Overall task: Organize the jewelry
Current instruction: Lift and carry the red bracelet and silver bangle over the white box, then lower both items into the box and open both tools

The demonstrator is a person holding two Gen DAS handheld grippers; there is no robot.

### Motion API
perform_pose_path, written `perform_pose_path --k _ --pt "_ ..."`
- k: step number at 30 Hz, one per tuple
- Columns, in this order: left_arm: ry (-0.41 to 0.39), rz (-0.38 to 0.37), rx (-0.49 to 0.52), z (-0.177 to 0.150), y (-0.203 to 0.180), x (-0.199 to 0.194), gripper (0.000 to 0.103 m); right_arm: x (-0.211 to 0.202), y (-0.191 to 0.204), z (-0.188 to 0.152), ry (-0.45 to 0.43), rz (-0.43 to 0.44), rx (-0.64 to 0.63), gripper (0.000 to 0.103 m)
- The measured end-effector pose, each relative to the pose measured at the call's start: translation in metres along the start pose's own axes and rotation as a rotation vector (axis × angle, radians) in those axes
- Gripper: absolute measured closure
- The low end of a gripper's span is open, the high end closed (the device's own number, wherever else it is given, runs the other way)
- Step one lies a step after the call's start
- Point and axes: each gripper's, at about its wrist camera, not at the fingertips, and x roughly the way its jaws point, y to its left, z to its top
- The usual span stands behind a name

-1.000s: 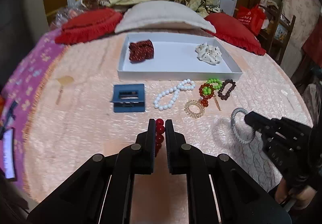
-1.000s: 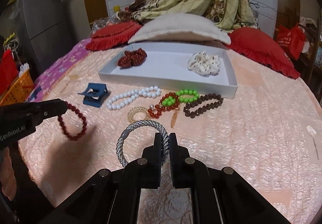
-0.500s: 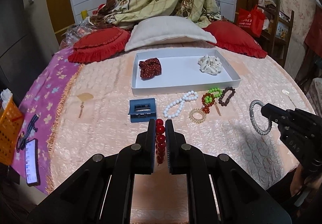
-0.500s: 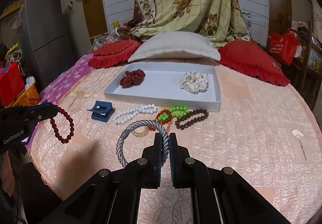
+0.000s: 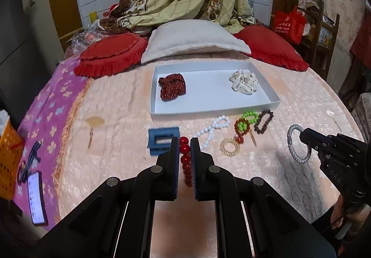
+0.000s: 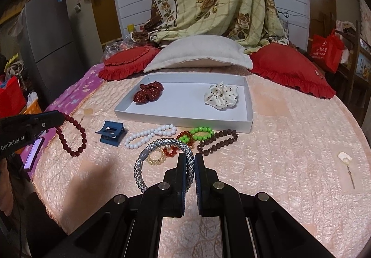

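- You are holding the left gripper (image 5: 185, 142) clamped tight on the dark red bead bracelet (image 6: 71, 136), which is hanging clear of the bedspread (image 6: 289, 142) at about 9 o'clock in the right wrist view.
- You are keeping the right gripper (image 6: 190, 158) pinched just as tightly on the silver mesh bangle (image 6: 162, 160), its loop dangling to the left of the jaws and off the cover.
- The white tray (image 6: 249, 105) is lying at 12 o'clock from both grippers, in front of the pillows, and it is already holding the maroon scrunchie (image 6: 148, 92) at its left end and the white dotted scrunchie (image 6: 221, 95) at its right end.
- So two pieces are looking sorted, two are in your grip and not yet placed, and the middle of the tray is standing bare.
- Waiting on the bedspread just in front of the tray's near wall are the white bead bracelet (image 6: 150, 136), the green bead bracelet (image 6: 201, 132), the amber-red bead bracelet (image 6: 184, 137), the brown bead bracelet (image 6: 218, 142), the clear gold bracelet (image 6: 157, 157) and the blue hair claw (image 6: 111, 134).
- By my judgement you are less than halfway, with six pieces waiting after these two.
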Motion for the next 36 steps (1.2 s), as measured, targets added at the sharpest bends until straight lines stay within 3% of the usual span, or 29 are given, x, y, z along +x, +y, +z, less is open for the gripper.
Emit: perform_pose_path --k 19,30,33,36 --pt "0.019 -0.007 0.067 0.074 -0.006 0.055 0.095 0.034 -0.021 0.056 0.0 -0.01 0.025 0.097" --pt "0.1 -0.122 0.013 0.116 0.004 0.121 0.095 0.086 -0.029 0.101 0.031 0.028 0.063 0.097" --pt "0.146 -0.191 -0.05 0.116 0.011 0.146 0.095 0.114 -0.027 0.106 0.073 0.043 0.068 0.097" --pt "0.198 -0.213 -0.085 0.109 0.014 0.172 0.095 0.137 -0.025 0.105 0.115 0.054 0.075 0.097"
